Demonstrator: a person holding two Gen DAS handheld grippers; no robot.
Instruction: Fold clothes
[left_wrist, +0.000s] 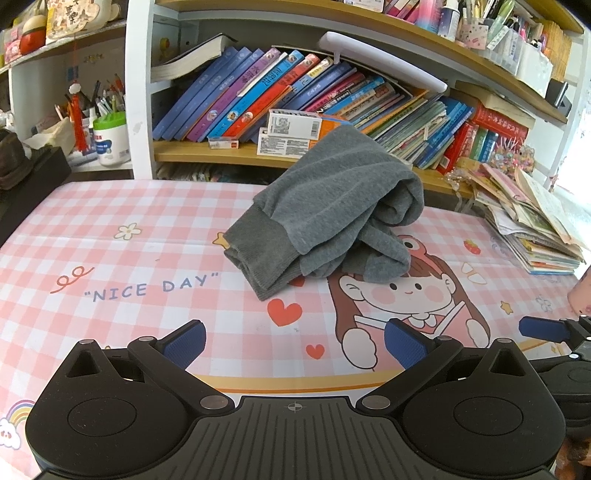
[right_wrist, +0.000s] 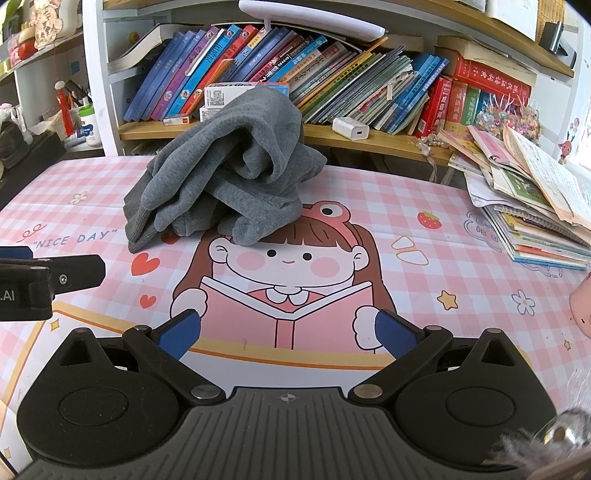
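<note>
Start of folding: the grey garment (left_wrist: 325, 210) lies crumpled mid-desk (left_wrist: 110, 258), untouched. My left tongs (left_wrist: 293, 341) and right tongs (right_wrist: 286, 334) hover spread, empty. Next: grasp its cuff and spread it flat.

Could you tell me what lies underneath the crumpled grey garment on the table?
The grey garment rests on the pink checked tablecloth, covering the top of the cartoon girl's head and part of a red heart. Whether anything else lies beneath is hidden.
</note>
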